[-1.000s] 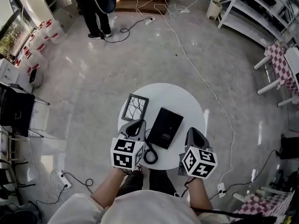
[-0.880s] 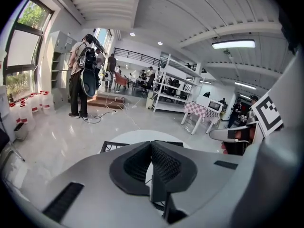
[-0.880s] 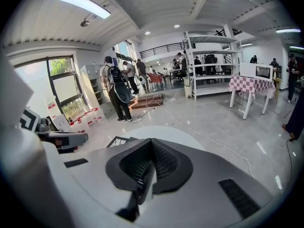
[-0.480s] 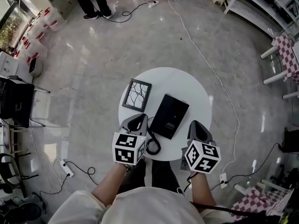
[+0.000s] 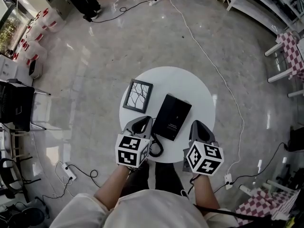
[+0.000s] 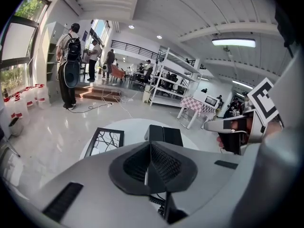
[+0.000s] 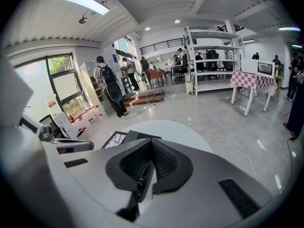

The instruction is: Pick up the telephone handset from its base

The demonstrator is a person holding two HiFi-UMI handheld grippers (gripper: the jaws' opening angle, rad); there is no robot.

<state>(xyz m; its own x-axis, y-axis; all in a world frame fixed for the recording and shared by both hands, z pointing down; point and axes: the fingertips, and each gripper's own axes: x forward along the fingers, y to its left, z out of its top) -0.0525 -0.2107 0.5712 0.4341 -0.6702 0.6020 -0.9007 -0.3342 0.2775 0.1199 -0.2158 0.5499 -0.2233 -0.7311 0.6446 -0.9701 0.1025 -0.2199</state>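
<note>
Black telephone [image 5: 172, 117], white table [image 5: 190, 87], grey floor [image 5: 118, 46]

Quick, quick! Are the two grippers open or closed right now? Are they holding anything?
Left gripper: closed, holding nothing.
Right gripper: closed, holding nothing.

A round white table [image 5: 190, 82] stands on a glossy grey floor [image 5: 90, 75]. On it lie a picture frame [image 5: 137, 96] at the left, a flat black telephone [image 5: 172, 117] beside it, and a coiled cord [image 5: 156, 149] near the table's closest edge.
</note>
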